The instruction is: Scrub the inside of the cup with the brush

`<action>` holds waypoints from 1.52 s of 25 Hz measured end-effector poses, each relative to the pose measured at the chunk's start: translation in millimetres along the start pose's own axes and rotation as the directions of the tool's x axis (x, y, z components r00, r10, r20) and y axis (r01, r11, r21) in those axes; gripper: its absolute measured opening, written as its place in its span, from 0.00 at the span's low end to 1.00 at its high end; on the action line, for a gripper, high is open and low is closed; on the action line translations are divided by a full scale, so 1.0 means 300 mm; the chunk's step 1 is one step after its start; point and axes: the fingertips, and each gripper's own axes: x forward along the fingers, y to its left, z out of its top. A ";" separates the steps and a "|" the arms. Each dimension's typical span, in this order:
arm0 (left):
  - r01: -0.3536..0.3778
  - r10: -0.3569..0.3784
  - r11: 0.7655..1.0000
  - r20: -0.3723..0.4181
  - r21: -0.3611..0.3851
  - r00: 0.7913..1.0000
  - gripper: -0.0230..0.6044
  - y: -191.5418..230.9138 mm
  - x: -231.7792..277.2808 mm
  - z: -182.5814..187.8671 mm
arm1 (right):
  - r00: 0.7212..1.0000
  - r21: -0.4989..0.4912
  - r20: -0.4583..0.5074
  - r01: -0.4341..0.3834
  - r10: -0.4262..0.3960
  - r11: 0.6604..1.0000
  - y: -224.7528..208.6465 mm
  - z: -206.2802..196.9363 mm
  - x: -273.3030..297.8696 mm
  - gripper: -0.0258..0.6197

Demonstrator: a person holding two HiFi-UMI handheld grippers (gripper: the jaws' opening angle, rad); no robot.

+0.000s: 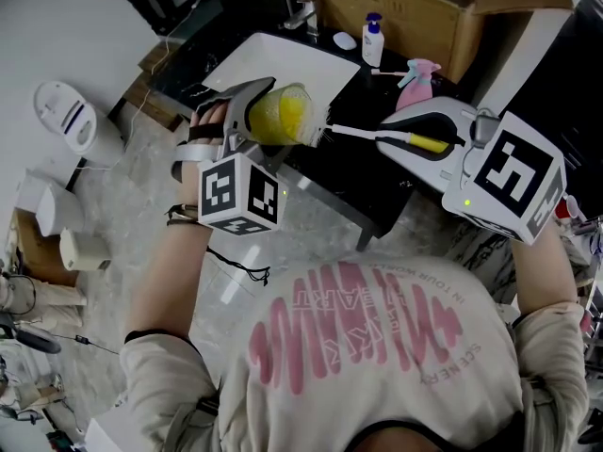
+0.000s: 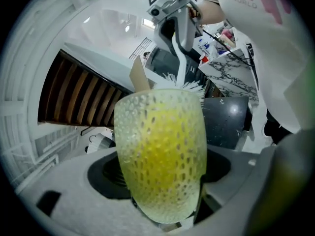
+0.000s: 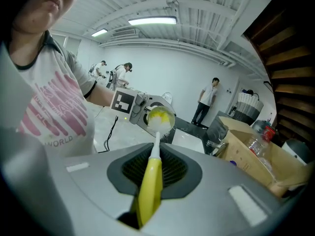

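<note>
A dimpled yellow-green glass cup lies on its side over the sink, mouth facing right, with my left gripper shut on it. In the left gripper view the cup fills the jaws. My right gripper is shut on the yellow handle of a brush; its white stem runs left and the white bristles sit at the cup's mouth. In the right gripper view the brush points at the cup's mouth, and the bristles cover the opening. The left gripper view shows bristles above the rim.
A white sink basin is set in a black counter with a faucet. A lotion bottle, a pink spray bottle and a cardboard box stand behind. Several people stand far off in the right gripper view.
</note>
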 end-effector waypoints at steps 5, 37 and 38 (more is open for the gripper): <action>0.036 -0.052 0.991 -0.127 -0.126 0.991 0.63 -0.019 0.048 -0.075 | 0.999 -0.012 -0.021 0.036 -0.037 0.999 0.008 -0.011 0.051 0.12; 0.264 -0.236 0.965 -0.472 -0.008 0.850 0.63 -0.269 0.158 -0.268 | 0.938 -0.340 -0.316 0.031 -0.145 0.940 0.050 -0.074 0.153 0.12; 0.268 -0.235 0.964 -0.481 -0.002 0.845 0.63 -0.270 0.157 -0.278 | 0.937 -0.340 -0.319 0.029 -0.144 0.940 0.050 -0.075 0.148 0.12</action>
